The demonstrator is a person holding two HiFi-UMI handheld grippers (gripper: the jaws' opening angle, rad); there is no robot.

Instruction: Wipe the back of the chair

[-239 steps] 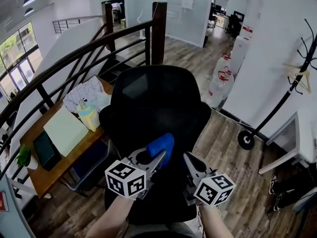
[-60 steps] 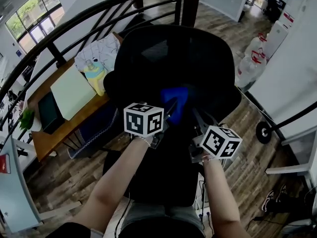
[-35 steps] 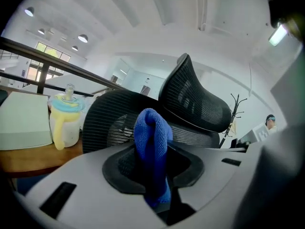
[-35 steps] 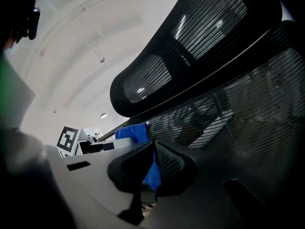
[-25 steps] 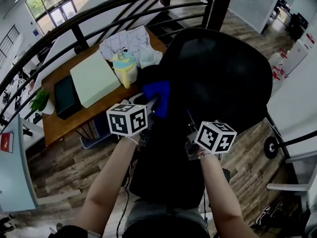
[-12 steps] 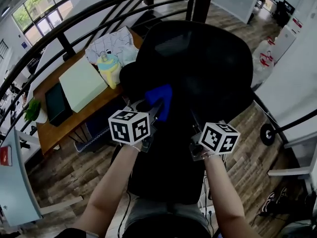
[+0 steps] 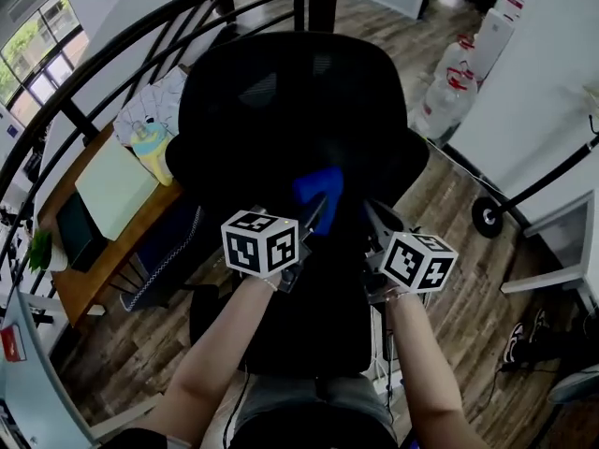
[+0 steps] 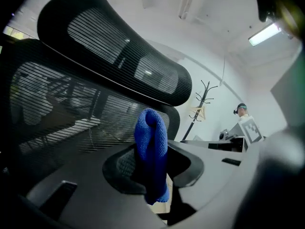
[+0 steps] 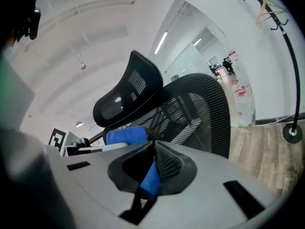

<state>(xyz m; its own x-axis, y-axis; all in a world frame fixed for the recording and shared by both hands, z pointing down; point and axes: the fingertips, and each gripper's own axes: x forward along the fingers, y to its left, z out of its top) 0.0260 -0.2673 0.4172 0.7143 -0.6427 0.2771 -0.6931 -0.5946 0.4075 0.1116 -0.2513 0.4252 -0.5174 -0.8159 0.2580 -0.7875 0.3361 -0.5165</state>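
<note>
A black mesh office chair stands with its back toward me, headrest above. My left gripper is shut on a folded blue cloth, which rests against the lower middle of the chair back. In the left gripper view the cloth stands up between the jaws of the left gripper, mesh right behind it. My right gripper hovers just right of the cloth, jaws together and holding nothing. In the right gripper view the right gripper points at the mesh back; the cloth shows at its left.
A curved dark railing runs behind the chair, and a wooden desk with papers and a bottle lies below at left. Water jugs and a coat rack's base stand on the wood floor at right.
The left gripper has carried the cloth rightward, from the chair back's left edge toward its middle. The right gripper stayed alongside, still shut.
</note>
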